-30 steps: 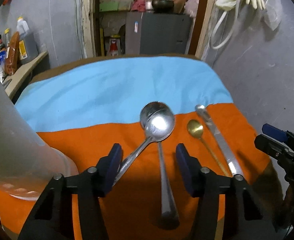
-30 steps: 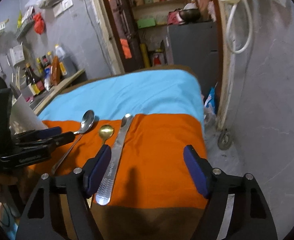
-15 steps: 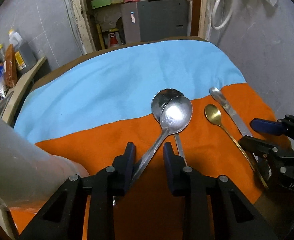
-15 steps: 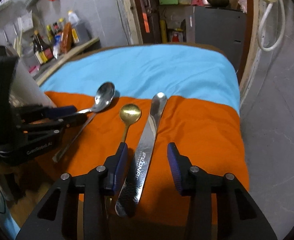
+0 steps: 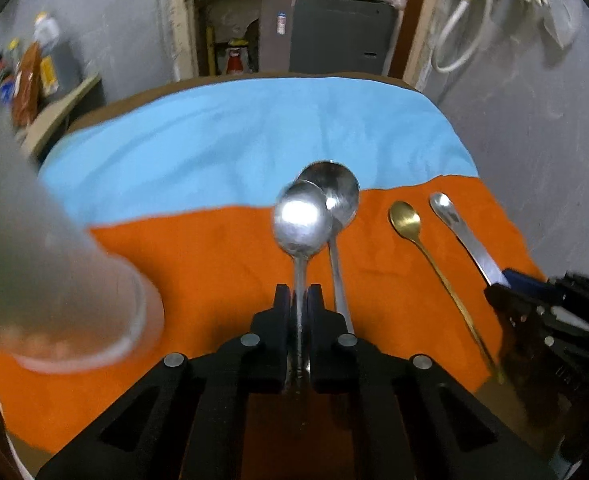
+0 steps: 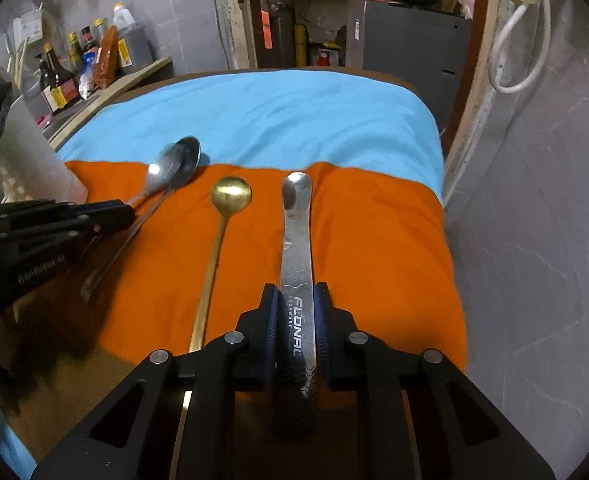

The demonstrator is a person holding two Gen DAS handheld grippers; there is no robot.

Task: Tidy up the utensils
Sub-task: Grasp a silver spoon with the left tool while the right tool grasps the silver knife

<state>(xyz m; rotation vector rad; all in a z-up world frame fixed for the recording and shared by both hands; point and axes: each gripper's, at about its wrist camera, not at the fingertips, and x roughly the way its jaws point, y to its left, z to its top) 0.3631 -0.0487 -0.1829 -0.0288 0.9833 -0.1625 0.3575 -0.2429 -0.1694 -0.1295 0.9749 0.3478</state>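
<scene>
Both sets of jaws, wide apart a second ago, have come in: the left gripper [image 5: 299,300] now clamps the front steel spoon [image 5: 302,224], and the right gripper [image 6: 296,308] is closing on the flat steel utensil [image 6: 297,232] lying on the orange cloth [image 6: 382,240]. Both look ready to lift toward the clear cup [image 5: 54,280]

Left gripper [image 5: 299,300] went from wide open to clamped on the nearer steel spoon [image 5: 302,224]'s handle, bowl swung straight ahead. Right gripper [image 6: 296,300] shifted over the flat steel utensil [image 6: 297,248], jaws closing onto its handle.
</scene>
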